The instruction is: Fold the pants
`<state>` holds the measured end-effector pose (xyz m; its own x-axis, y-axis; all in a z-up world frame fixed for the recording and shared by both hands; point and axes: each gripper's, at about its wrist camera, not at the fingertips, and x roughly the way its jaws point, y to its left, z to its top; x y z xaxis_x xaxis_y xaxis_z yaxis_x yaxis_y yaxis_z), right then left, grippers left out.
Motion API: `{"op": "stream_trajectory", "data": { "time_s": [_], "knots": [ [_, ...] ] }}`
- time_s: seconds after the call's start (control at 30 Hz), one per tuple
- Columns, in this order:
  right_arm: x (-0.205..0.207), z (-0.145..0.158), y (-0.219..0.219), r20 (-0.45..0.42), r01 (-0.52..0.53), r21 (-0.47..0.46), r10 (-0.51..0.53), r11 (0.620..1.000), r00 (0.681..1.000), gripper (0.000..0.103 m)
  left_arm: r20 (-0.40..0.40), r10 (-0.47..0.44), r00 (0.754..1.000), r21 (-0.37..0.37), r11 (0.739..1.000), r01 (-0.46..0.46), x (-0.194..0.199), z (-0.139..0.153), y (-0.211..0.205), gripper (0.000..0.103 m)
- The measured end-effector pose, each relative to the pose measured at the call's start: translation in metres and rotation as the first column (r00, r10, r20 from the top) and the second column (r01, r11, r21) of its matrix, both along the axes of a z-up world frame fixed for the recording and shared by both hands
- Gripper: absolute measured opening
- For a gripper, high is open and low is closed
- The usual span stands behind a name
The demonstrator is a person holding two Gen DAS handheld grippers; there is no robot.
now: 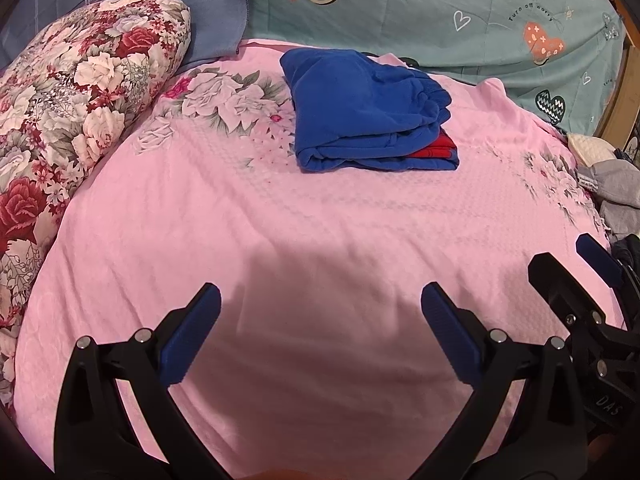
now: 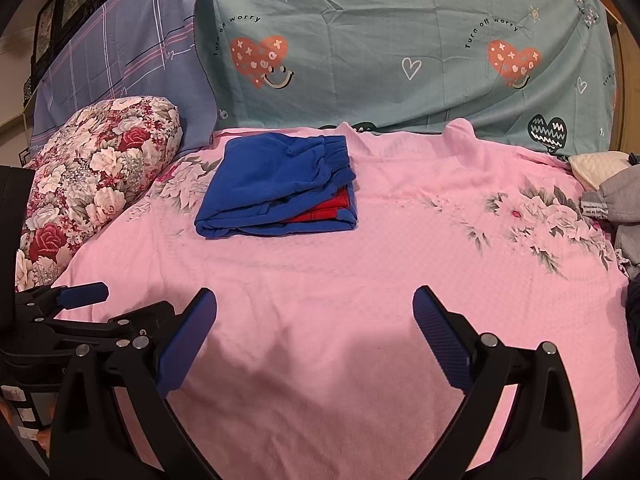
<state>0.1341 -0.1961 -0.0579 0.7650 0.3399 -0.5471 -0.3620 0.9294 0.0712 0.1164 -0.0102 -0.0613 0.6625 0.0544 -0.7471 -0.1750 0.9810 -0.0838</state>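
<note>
Sitting folded on the pink bedspread (image 1: 320,240), the blue pants (image 1: 368,112) (red showing inside), both left gripper (image 1: 320,328) and right gripper (image 2: 316,328) wide apart, empty.

The grey garment (image 2: 616,200) runs off the right edge; its label print is unreadable.

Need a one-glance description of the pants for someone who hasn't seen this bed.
Start at the pink floral bedspread that covers the bed. Toward its far edge, right of the rose-print pillow, lies a folded bundle: the blue pants. It is the only solid blue item there, with red fabric showing between its layers.
</note>
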Motion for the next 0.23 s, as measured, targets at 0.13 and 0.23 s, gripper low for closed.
{"op": "stream_trajectory", "data": {
  "time_s": [0.13,0.23],
  "knots": [
    [-0.0015,-0.0002,0.0014,0.0,-0.002,-0.005,0.002,1.0,1.0,0.099,-0.015,0.002,1.0,-0.016,1.0,-0.002,0.0018,-0.0026,0.0015,0.101],
    [-0.002,-0.0003,0.002,-0.001,-0.005,-0.008,0.005,1.0,1.0,0.099,-0.013,-0.004,1.0,-0.001,1.0,0.004,0.0016,-0.0024,-0.0006,0.101]
  ]
}}
